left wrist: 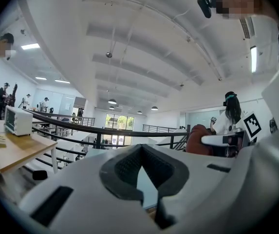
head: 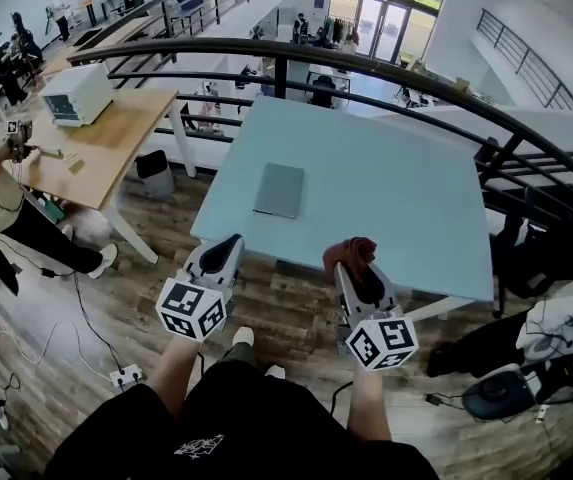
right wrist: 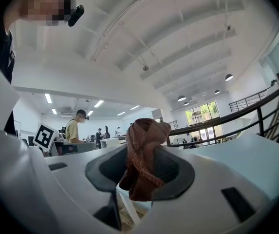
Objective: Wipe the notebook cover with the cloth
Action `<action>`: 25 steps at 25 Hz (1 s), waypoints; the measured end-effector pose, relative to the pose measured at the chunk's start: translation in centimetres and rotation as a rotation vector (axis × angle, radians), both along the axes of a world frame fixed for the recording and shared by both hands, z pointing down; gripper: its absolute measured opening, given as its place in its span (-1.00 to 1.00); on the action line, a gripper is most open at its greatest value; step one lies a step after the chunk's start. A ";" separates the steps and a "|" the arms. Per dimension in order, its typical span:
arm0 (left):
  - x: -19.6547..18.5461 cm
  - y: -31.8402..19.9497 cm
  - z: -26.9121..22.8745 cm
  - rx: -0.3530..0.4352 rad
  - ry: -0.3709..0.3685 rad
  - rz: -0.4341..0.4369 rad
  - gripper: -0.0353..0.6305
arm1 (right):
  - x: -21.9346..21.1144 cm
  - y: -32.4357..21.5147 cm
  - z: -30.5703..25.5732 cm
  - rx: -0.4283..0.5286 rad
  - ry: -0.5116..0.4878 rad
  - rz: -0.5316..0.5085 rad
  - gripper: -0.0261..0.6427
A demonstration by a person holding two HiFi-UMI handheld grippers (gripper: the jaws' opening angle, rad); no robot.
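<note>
Gripping the cloth (right wrist: 141, 152), the right claw (head: 357, 271) is clenched; cloth judged soft, light. Left claw (head: 222, 254) closed, empty. Notebook (head: 280, 189), judged thin and stiff, lies flat mid-surface (head: 416, 208), well ahead.

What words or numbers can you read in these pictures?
No words or numbers can be read.
On the black shorts: white print, too blurred to read.
On the black-and-white marker cube: square patterns only, no letters.
On the flat grey notebook: no print shows.
</note>
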State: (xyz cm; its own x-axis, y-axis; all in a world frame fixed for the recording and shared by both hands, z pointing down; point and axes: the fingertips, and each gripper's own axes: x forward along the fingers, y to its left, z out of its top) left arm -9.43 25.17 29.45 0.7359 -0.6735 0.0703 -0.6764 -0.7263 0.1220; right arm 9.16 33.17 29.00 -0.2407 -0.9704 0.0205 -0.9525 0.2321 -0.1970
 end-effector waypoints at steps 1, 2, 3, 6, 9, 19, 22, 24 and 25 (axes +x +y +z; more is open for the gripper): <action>0.1 -0.2 0.0 0.003 -0.006 0.000 -0.88 | -0.1 -0.2 0.1 -0.002 0.007 -0.007 -0.50; 0.1 -0.4 0.0 0.006 -0.009 -0.003 -0.88 | -0.2 -0.5 0.1 -0.003 0.013 -0.015 -0.50; 0.2 -0.8 0.0 0.007 -0.011 -0.007 -0.88 | -0.3 -0.8 0.2 -0.004 0.017 -0.021 -0.50; 0.7 -1.9 -0.1 0.015 -0.010 -0.003 -0.88 | -0.5 -1.8 0.4 -0.004 0.021 -0.029 -0.50; 1.2 -3.4 0.2 0.022 -0.015 0.005 -0.88 | -0.6 -3.3 0.9 -0.007 0.023 -0.036 -0.50; 2.3 -11.5 2.4 -0.014 -0.008 0.047 -0.88 | -1.0 -12.3 2.4 -0.046 0.040 -0.044 -0.50; 2.5 -14.7 2.8 -0.033 -0.002 0.052 -0.88 | -0.6 -15.5 2.6 -0.057 0.025 -0.035 -0.50; 2.9 -16.8 2.9 -0.052 0.006 0.068 -0.88 | -0.2 -17.7 2.6 -0.066 0.014 -0.024 -0.50; 3.2 -17.7 3.0 -0.064 0.007 0.083 -0.88 | 0.0 -18.8 2.7 -0.072 0.008 -0.018 -0.50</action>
